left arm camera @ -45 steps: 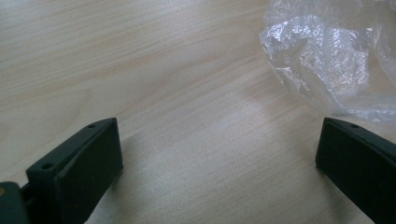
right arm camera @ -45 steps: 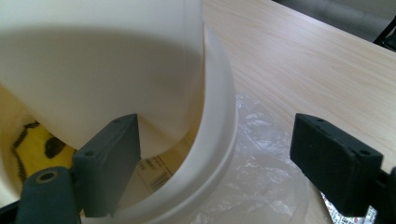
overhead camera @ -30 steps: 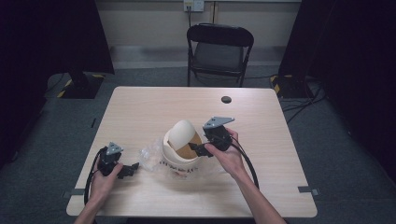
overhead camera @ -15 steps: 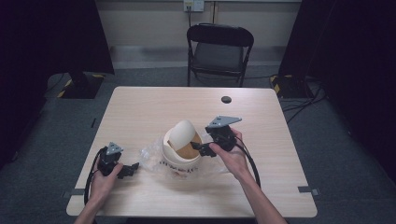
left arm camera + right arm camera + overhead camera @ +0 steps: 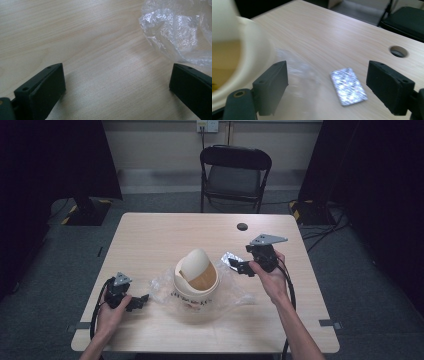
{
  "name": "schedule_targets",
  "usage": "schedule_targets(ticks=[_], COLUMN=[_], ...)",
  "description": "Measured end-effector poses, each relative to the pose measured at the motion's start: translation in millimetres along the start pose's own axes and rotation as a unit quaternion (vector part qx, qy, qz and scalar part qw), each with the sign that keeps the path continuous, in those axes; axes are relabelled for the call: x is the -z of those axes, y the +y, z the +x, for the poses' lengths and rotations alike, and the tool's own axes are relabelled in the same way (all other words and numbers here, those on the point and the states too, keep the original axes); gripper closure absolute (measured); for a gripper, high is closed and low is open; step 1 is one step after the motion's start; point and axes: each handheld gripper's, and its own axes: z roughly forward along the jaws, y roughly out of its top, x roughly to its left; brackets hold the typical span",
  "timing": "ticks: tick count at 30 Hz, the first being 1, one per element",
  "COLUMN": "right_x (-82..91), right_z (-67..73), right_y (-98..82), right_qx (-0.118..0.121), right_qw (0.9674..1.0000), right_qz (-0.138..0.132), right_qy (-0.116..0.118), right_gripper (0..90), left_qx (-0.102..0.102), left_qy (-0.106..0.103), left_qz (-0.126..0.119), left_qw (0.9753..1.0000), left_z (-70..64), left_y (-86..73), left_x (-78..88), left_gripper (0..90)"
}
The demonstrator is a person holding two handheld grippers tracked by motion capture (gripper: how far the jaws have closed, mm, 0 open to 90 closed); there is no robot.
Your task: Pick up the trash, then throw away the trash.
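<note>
Foil packet [image 5: 348, 86] lies flat beyond open right gripper [image 5: 325, 82]

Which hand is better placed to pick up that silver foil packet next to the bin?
Right. The right gripper hangs beside the foil packet with jaws open and the packet ahead between them. The left gripper sits across the bin, by the plastic wrap.

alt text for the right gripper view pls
The open right claw hangs over a light wooden table, its two black jaws standing either side of a small silvery foil packet that lies flat on the wood. A blurred cream bin sits at the left, and a round cable hole at the far right.
</note>
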Motion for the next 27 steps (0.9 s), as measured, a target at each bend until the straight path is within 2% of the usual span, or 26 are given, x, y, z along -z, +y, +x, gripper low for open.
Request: schedule_targets(ticks=[1,2,5,13,15,23,26,27], right_x=[0.0,-8.0,-21.8,-54.4,-62.8,-92.3,-102.9,-106.0], right_z=[0.0,-10.8,-23.1,-42.1,-47.0,-52.7,-54.0,-54.0], right_y=[0.0,-4.9,-10.6,-15.8,-18.9,-27.0,-32.2,-34.1], right_qx=[0.0,-0.001,-0.007,-0.007,-0.011,0.001,0.003,-0.003], right_qw=[1.0,0.9997,0.999,0.9972,0.9971,0.9948,0.9948,0.9947], right_qz=[0.0,0.016,0.036,0.066,0.069,0.096,0.098,0.1], right_qy=[0.0,-0.015,-0.027,-0.035,-0.031,-0.032,-0.028,-0.024], right_gripper=[17.3,18.2,18.8,19.0,18.6,18.1,17.7,17.5], left_qx=[0.0,0.0,0.0,-0.001,-0.001,-0.001,-0.002,-0.002], left_qy=[0.0,0.0,0.0,-0.001,-0.001,-0.001,-0.002,-0.001], left_qz=[0.0,0.0,0.0,0.0,0.0,0.0,0.0,0.0], left_qw=[1.0,1.0,1.0,1.0,1.0,1.0,1.0,1.0], left_z=[0.0,0.0,0.0,0.2,0.3,0.3,0.3,0.2], left_y=[0.0,0.0,0.0,0.0,0.0,0.1,0.0,0.0], left_x=[0.0,0.0,0.0,0.0,-0.1,-0.1,-0.1,0.0], left_gripper=[0.0,0.0,0.0,0.0,0.0,0.0,0.0,0.0])
